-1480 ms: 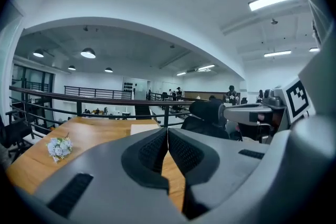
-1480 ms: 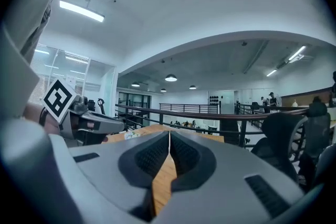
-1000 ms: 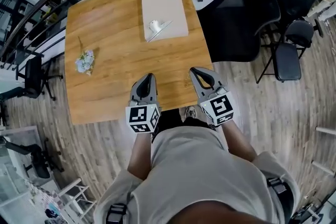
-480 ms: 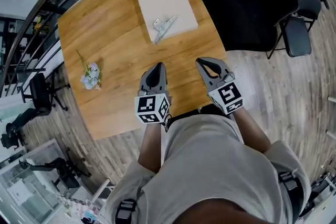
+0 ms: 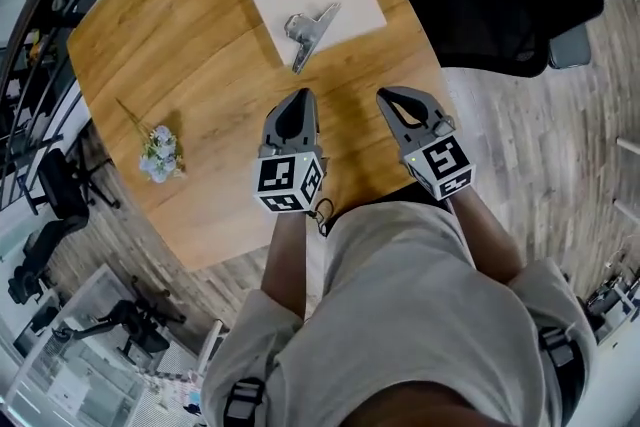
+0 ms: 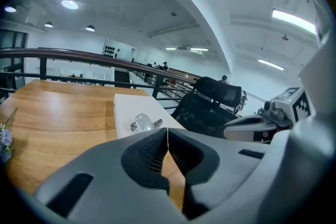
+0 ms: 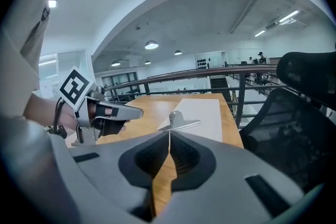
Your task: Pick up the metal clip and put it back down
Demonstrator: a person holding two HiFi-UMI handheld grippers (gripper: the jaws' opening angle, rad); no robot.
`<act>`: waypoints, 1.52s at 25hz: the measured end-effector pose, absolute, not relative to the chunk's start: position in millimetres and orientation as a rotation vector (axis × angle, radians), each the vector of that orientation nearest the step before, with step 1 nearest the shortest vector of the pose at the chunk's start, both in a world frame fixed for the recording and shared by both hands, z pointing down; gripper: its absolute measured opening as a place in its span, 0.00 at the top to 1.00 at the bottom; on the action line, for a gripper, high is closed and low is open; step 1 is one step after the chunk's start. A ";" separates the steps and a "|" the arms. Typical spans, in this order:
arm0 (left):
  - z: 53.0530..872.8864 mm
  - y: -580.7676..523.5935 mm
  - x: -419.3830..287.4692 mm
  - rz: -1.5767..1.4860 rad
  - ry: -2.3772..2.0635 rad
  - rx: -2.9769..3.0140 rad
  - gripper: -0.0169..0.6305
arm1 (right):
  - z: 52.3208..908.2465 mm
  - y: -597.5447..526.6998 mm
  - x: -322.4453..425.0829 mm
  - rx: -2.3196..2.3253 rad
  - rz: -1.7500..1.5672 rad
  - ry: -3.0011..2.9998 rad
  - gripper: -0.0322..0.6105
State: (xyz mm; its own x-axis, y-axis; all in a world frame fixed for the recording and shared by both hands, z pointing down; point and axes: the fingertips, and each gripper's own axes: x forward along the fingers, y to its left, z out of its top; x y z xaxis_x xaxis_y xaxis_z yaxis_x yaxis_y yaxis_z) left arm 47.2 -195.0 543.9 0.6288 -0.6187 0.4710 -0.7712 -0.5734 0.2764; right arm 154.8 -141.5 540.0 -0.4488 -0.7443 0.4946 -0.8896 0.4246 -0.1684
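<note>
Above the table's [image 5: 180, 45] near edge, left gripper [image 5: 298, 97] and right gripper [image 5: 388, 96] tilt downward, jaws together, empty; one metal clip [image 5: 308, 30] lies beyond.

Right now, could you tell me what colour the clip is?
Silver; the clip shows best in the head view.
</note>
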 end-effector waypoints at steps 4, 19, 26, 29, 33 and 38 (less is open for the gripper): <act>564.0 -219.2 43.2 0.438 -1.063 2.368 0.94 | 547.6 -162.4 147.5 1.408 0.595 -2.314 0.91; 612.4 -288.5 49.4 0.435 -0.898 2.374 0.92 | 586.7 -195.8 126.8 1.376 0.664 -2.232 0.91; 618.2 -315.1 65.1 0.457 -0.843 2.397 0.71 | 593.7 -194.8 125.2 1.367 0.683 -2.216 0.91; 626.2 -321.3 71.3 0.518 -0.838 2.406 0.70 | 595.0 -189.7 127.4 1.373 0.692 -2.208 0.91; 637.6 -323.7 74.7 0.668 -0.870 2.428 0.71 | 591.4 -185.2 132.6 1.382 0.688 -2.205 0.91; 638.3 -315.8 79.2 0.662 -0.839 2.367 0.77 | 579.8 -179.5 144.0 1.407 0.672 -2.207 0.91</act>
State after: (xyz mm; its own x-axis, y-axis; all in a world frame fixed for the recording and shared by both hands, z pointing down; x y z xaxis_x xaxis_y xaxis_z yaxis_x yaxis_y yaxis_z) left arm 79.2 -315.8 638.3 0.6857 -0.4143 0.5985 -0.6783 -0.6619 0.3190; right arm 144.0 -179.5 579.8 -0.3885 -0.7043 0.5942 -0.9160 0.3655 -0.1657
